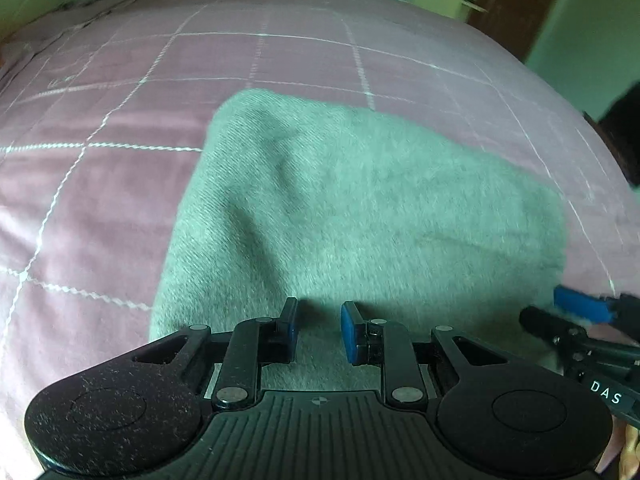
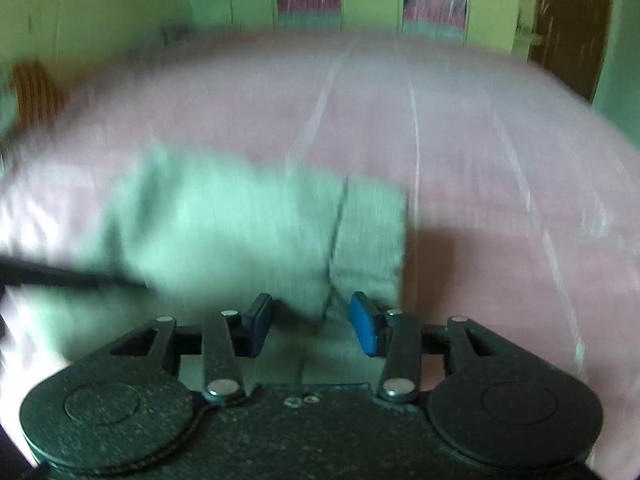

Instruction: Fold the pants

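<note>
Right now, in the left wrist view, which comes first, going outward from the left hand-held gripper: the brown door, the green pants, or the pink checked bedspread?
1. Green pants: directly under and ahead of the left hand-held gripper.
2. Pink checked bedspread: spreading out around and beyond the pants.
3. Brown door: past the bed, upper right.

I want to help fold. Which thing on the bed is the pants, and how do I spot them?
Look at the big pink bedspread with thin white grid lines. The pants lie on it in front of both grippers. They are the only grey-green, fuzzy bundle there.
</note>
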